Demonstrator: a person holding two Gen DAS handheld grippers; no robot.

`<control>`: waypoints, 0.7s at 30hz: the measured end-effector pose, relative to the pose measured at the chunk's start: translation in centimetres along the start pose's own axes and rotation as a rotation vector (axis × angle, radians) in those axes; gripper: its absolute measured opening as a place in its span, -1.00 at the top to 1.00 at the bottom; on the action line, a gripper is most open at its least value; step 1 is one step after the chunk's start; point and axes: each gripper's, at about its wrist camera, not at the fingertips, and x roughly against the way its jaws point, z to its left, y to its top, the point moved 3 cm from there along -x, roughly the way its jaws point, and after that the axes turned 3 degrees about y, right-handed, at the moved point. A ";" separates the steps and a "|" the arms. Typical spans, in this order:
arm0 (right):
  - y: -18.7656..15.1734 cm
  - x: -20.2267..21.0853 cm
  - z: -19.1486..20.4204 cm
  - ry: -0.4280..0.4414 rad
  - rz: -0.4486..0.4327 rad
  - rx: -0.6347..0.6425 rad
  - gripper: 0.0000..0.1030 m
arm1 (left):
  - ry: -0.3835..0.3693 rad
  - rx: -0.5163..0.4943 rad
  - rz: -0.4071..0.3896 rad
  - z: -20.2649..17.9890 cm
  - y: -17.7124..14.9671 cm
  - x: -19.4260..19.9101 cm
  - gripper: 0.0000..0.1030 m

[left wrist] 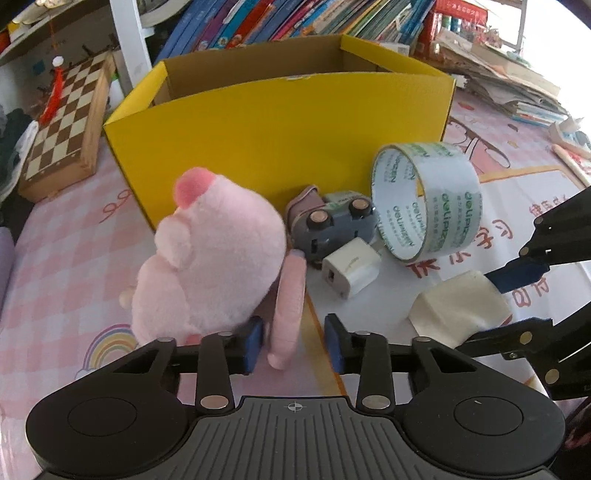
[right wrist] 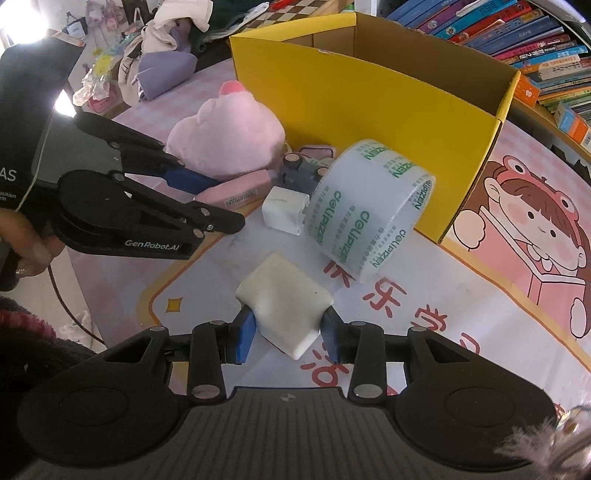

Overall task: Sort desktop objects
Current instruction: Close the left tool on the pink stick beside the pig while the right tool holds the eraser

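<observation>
A pink checked tabletop (left wrist: 66, 266) with cartoon prints carries everything; books (left wrist: 295, 22) are stacked behind it at 12 o'clock and a chessboard box (left wrist: 66, 125) sits at 10 o'clock. The open yellow box (left wrist: 280, 125) stands mid-tabletop. At its near wall lies the pink plush toy (left wrist: 218, 254), with the tape roll (left wrist: 428, 199) at its 3 o'clock, a toy car (left wrist: 332, 225) between them and the white charger (left wrist: 351, 271) just in front. The left tool (left wrist: 293, 345) straddles the plush's limb, pads not clearly pressing. The right tool (right wrist: 288, 334) pinches the cream eraser (right wrist: 286, 306) on the tabletop.
</observation>
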 end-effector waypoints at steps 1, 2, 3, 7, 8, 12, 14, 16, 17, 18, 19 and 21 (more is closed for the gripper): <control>0.0 0.0 0.0 -0.002 0.000 -0.002 0.30 | -0.002 -0.001 -0.001 0.0 0.0 -0.1 0.46; 0.0 0.0 0.0 -0.003 -0.001 -0.005 0.30 | -0.004 -0.002 -0.001 0.0 0.1 -0.1 0.50; 0.0 0.0 0.0 -0.006 -0.002 -0.008 0.30 | -0.005 -0.003 -0.003 0.0 0.1 -0.1 0.60; 0.3 -0.3 0.1 -0.010 -0.007 -0.017 0.30 | -0.001 -0.017 -0.004 0.0 -0.2 0.0 0.62; 0.3 -0.3 0.2 -0.010 -0.008 -0.018 0.30 | -0.001 -0.025 -0.002 0.0 -0.4 0.2 0.62; 0.0 -0.1 0.1 -0.006 -0.010 -0.019 0.30 | -0.016 -0.027 0.009 0.0 -1.4 1.3 0.63; 0.0 -0.1 0.2 -0.003 -0.010 -0.019 0.30 | -0.025 -0.018 0.013 0.3 -2.1 1.9 0.63; 0.1 -0.1 0.3 0.000 -0.011 -0.017 0.30 | -0.032 -0.008 0.013 0.5 -2.4 2.3 0.63; 0.2 -0.1 0.4 0.000 -0.012 -0.013 0.31 | -0.033 -0.003 0.009 0.6 -2.4 2.5 0.63; 0.3 -0.1 0.5 0.000 -0.013 -0.009 0.31 | -0.034 0.001 0.003 0.7 -2.3 2.7 0.64; 0.4 0.0 0.6 -0.002 -0.015 -0.004 0.31 | -0.036 0.003 -0.002 0.8 -2.2 2.9 0.65; 0.5 0.3 0.7 -0.009 -0.024 0.000 0.32 | -0.038 0.003 -0.018 0.9 -2.1 3.5 0.66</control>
